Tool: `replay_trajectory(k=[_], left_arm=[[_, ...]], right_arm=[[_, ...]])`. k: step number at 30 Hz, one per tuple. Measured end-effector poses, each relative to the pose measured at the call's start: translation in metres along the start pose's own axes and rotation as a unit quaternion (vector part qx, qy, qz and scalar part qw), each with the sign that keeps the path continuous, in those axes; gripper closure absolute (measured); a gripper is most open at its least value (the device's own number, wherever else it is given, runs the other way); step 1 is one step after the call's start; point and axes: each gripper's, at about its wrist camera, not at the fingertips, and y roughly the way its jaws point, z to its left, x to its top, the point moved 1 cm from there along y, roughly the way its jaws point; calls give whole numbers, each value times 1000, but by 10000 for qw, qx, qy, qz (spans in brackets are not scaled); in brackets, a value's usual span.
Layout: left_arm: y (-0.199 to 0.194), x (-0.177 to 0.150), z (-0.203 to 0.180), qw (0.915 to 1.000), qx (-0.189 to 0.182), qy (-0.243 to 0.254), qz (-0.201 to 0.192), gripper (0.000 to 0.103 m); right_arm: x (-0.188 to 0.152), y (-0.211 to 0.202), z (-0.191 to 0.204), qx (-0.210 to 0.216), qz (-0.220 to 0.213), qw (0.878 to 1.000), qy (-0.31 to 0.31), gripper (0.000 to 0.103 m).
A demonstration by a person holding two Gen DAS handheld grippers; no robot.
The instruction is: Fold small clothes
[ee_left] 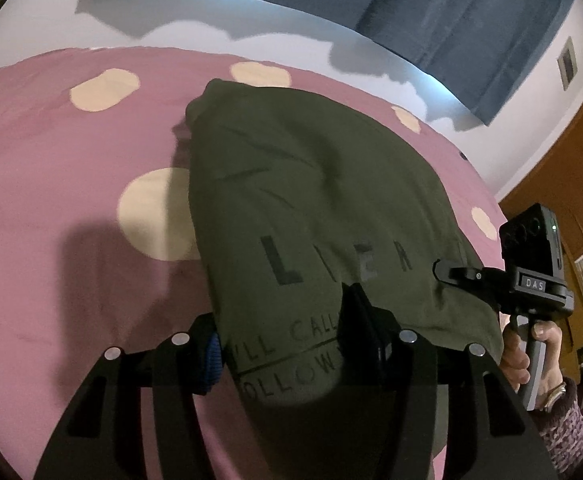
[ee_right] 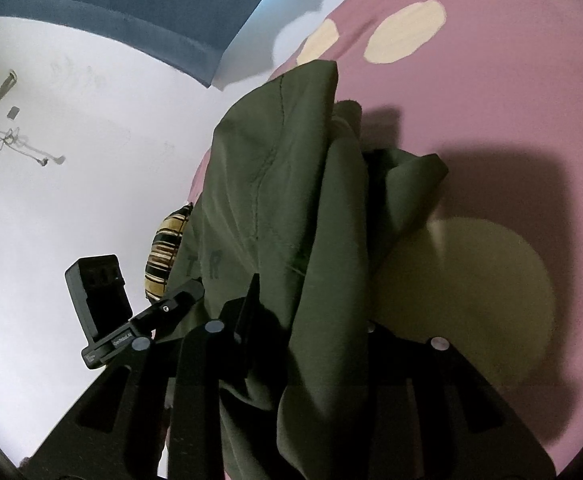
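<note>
We are holding the olive-green T-shirt point(ee_left: 311, 208) up off the bed, its printed front hanging between the two tools and its far end drooping toward the pink bedspread point(ee_left: 51, 160) with the cream spots. The left tongs point(ee_left: 281, 344) are pinching one near edge of the shirt: cloth is filling the gap between the fingers, one blue-padded finger point(ee_left: 210, 364) showing on its left side and the other dark finger pressing in from the right. The right tongs point(ee_right: 311, 320) are closing on the opposite edge, where the fabric is bunching thickly and falling in a long drape, so we are judging both grips as firm though the right pads are hidden by cloth. In the left wrist view the right tool is showing just beside the shirt's edge, with the right hand point(ee_left: 525, 350) wrapped round its handle. To do this step well, we are thinking we should keep both pinches level and taut, so the shirt hangs flat instead of sagging in the middle, then lower it so the far end is touching the bed first and the fold is laying over squarely. Beyond the bed a white wall point(ee_right: 71, 200) and a dark blue curtain point(ee_left: 471, 20) are showing, and a striped cushion point(ee_right: 167, 252) is peeking from behind the shirt.
</note>
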Motion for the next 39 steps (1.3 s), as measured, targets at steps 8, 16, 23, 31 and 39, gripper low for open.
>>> replay_trajectory(k=[8,16,23,31,39], left_arm=[[9,-13,25,9994,-133,-289,99,46],[11,-18,27,9994,-159,-313,38,43],[-14,-27,31,9975,-399,-560,-149,24],[-50,-66,19,9971,-503,-558,-147,20],[-35,-84,22,9962,-464,-725,88,20]], right_arm=[[-1,17,-4,120,96,9996,221,76],[-2,22,-13,263,84,9987,431,74],[-9,-5,-5,183,11,9990,419,39],[-47,-46,5,-131,-210,9994,232,28],[-69,-41,-6,-204,-81,9992,324,26]])
